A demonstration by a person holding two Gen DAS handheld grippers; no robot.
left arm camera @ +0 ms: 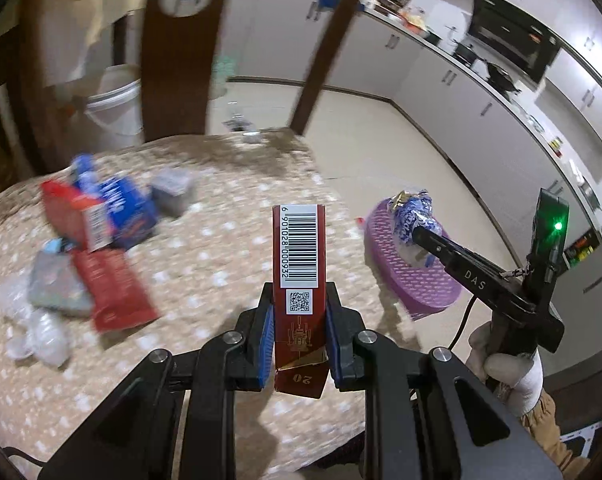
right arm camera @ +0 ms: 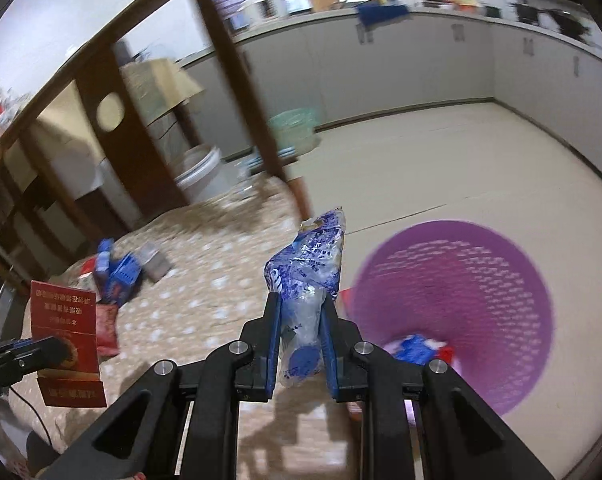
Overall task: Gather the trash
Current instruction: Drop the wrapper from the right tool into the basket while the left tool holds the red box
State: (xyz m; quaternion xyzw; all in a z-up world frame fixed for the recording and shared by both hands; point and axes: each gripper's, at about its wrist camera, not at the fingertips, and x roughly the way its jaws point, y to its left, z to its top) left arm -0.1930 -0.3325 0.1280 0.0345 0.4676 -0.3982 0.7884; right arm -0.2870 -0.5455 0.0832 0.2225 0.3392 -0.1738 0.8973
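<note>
Left gripper (left arm camera: pixel 299 322): jaws clamped on the red carton (left arm camera: pixel 299 264), pads on its two narrow sides near the lower end. Barcode face points up at the cam, torn flap sits below the pads.
Right gripper (right arm camera: pixel 301 322): jaws clamped on the blue-white wrapper (right arm camera: pixel 311 276), pinching the crumpled clear lower part; printed top sticks up free.
Carton handling: light, stiff cardboard, prob. empty. Walls can cave if you squeeze harder, so your grip near the end is fine. Matte card, shouldn't slip.
Wrapper handling: v. light, soft, slick film. It can slide out of the pads or flop over. Best hold is the bunched bit, which you've got.
Where things are: both items are in the air above the bed (left arm camera: pixel 221 248), carton over its mid part, wrapper out by the bed's edge at the basket side.
Basket (right arm camera: pixel 485 304): purple mesh bin on the floor just beside the bed, mouth open twd you, some blue and red scraps already at the bottom. Likely drop spot.
Rest of trash: red and blue packs (left arm camera: pixel 101 216) plus clear plastic bits lie on the far side of the bed, well apart from the basket.
Edges: the bed edge drops off right by the basket; dark wooden posts (left arm camera: pixel 181 52) stand beyond the bed.
Room: open floor past the basket, nothing btw the jaws and its rim. Mind your two grippers crowding each other over the mouth.
</note>
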